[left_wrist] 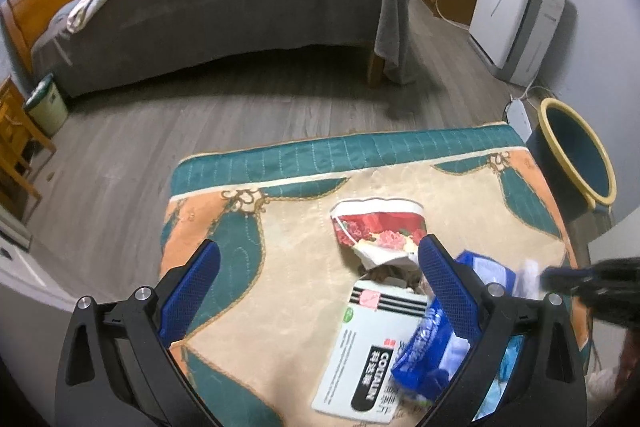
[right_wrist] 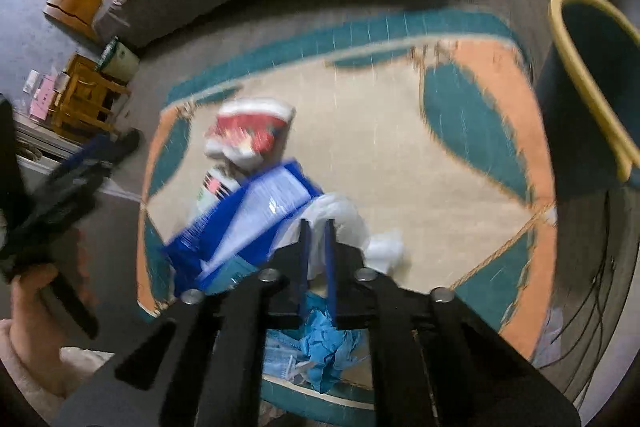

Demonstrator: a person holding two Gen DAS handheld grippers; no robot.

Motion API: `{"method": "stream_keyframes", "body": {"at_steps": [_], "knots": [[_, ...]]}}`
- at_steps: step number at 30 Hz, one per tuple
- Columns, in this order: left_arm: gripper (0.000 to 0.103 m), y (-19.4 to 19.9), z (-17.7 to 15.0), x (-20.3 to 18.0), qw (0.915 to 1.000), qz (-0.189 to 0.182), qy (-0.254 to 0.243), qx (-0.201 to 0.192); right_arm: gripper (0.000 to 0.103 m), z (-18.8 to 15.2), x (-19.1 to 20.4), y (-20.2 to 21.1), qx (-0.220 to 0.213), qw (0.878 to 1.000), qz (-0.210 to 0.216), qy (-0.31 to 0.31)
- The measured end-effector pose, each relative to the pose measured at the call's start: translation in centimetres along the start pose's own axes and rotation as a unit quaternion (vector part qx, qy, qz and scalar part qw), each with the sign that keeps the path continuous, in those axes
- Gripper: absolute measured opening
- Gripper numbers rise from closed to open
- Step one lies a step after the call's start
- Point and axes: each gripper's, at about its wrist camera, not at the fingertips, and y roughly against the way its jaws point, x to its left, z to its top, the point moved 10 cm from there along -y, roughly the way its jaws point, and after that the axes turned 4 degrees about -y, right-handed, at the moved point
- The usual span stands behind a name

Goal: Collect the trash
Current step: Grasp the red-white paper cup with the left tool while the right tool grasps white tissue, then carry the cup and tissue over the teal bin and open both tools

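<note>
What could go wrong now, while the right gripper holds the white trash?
The right gripper pinches only a thin fold of the white tissue, so it may tear or slip out before reaching the bin. The blue wrapper lies against the tissue and might be dragged off the table.

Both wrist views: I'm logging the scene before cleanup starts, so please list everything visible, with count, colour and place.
Crushed floral paper cup: one, red and white, mid-table.
Flat medicine box: one, white and black, near the cup.
Blue plastic wrapper: one, blue and white, over the box.
White crumpled tissue: one, between the right fingers.
Blue crumpled paper: one, near table edge.
Quilted table cover: one, teal, peach, beige.
Teal bin with yellow rim: one, right of table.
Bed: one, grey, behind.
White appliance: one, right wall.
Left gripper: open.
Right gripper: shut on tissue.
</note>
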Motion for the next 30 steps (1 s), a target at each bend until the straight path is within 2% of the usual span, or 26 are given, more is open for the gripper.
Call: {"method": "stream_keyframes", "body": {"at_steps": [6,9,12,14,15,16,18,20,21,25,26,27,30], "knots": [[0.098,-3.7,0.2,-2.2,0.9991,-0.028,-0.006,0.033,0.003,3.0,-1.1,2.0,-0.043,0.998,-0.029,0.024],[0.097,-5.9,-0.2,-3.4,0.9977,-0.04,-0.01,0.055,0.003,3.4,-1.4,1.6,-0.041,0.998,-0.038,0.038],[0.091,-7.5,-0.6,-3.9,0.9958,-0.052,0.004,0.075,0.005,3.0,-2.1,0.2,-0.024,0.997,-0.059,0.05],[0.056,-9.0,-1.5,-4.4,0.9917,-0.071,0.015,0.107,0.007,2.5,-2.7,-0.9,-0.006,0.997,-0.062,0.045],[0.056,-9.5,-2.0,-4.7,0.9895,-0.078,0.017,0.12,0.012,2.2,-3.0,-1.4,0.001,0.997,-0.062,0.043],[0.049,-9.6,-2.1,-5.0,0.9875,-0.1,0.026,0.119,0.016,1.9,-3.0,-2.0,0.012,0.997,-0.06,0.044],[0.045,-9.6,-2.0,-5.2,0.9864,-0.108,0.032,0.119,0.036,1.3,-3.0,-2.8,0.023,0.996,-0.064,0.049],[0.04,-9.4,-1.8,-5.1,0.9873,-0.109,0.031,0.112,0.046,0.6,-2.8,-3.7,0.036,0.995,-0.074,0.063],[0.039,-9.4,-1.9,-5.1,0.9873,-0.11,0.032,0.11,0.047,0.3,-2.7,-4.2,0.043,0.993,-0.081,0.071],[0.029,-8.9,-1.7,-4.9,0.9872,-0.12,0.039,0.098,0.044,-1.0,-3.1,-6.2,0.075,0.988,-0.099,0.09],[0.027,-8.7,-1.6,-4.8,0.9872,-0.122,0.04,0.095,0.025,-1.2,-3.1,-6.5,0.082,0.987,-0.097,0.094],[0.025,-8.5,-1.4,-4.8,0.9873,-0.123,0.04,0.092,0.016,-1.3,-3.0,-6.6,0.086,0.987,-0.094,0.095],[0.022,-7.8,-0.7,-5.1,0.9879,-0.128,0.034,0.08,0.012,-0.6,-2.5,-5.6,0.069,0.989,-0.087,0.094]]}}
